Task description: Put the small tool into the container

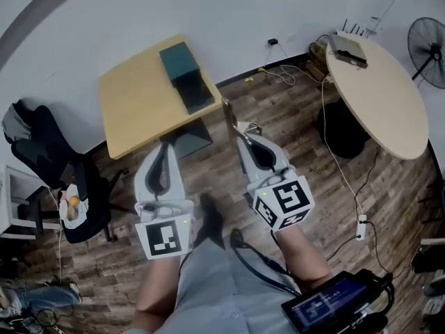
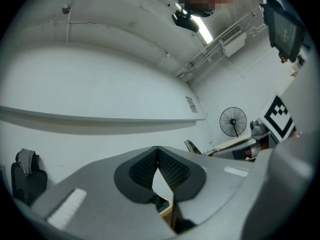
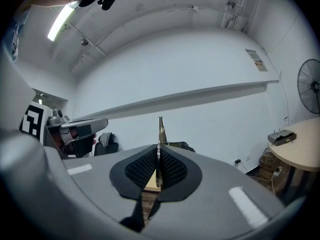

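1. The person stands on the wooden floor (image 1: pixel 292 138) with both forearms held out in front, a claw in each hand, both pointing roughly level toward the square table (image 1: pixel 135 99).
2. The left claw (image 1: pixel 165 146) has its jaw tips pressed together in the left gripper view, and only a small gap shows lower down between the pads (image 2: pixel 172 169). Nothing sits between them.
3. The right claw (image 1: pixel 240 136) is clamped on the small tool (image 1: pixel 228 115), a thin metal strip. In the right gripper view the strip stands up from the pinched pads (image 3: pixel 172 166).
4. In the head view the tool's tip lies just beside the near right corner of the table.
5. The container (image 1: pixel 186 76), dark green, lies on the table along its right edge, well apart from the claws. It shows as two dark parts end to end.
6. An office chair (image 1: pixel 52 162) stands left of the table.
7. A round table (image 1: pixel 389 110) stands to the right and carries a flat device (image 1: pixel 348 47). A fan (image 1: pixel 427 61) stands behind it.
8. Cables and a power strip (image 1: pixel 361 226) lie on the floor under the round table.
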The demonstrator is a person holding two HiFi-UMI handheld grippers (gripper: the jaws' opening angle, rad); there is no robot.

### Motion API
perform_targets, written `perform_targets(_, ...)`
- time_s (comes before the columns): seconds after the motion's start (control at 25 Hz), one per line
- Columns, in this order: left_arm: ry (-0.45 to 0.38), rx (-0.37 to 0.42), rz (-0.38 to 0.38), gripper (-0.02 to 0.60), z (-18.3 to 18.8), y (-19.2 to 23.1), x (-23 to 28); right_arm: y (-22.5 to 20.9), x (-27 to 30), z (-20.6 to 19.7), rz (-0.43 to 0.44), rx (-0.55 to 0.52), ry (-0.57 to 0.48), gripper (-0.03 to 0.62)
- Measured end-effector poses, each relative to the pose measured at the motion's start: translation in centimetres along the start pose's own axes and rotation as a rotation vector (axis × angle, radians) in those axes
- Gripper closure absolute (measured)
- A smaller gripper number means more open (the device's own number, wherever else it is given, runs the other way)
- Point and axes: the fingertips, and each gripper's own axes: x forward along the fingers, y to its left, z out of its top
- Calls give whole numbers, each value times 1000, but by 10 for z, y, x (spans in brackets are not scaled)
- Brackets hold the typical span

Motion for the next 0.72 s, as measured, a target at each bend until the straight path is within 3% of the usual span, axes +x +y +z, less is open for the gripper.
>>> perform_targets(0.72,49,-43,44,571,-82,123,165,-51,209,-23,6,11,108,588)
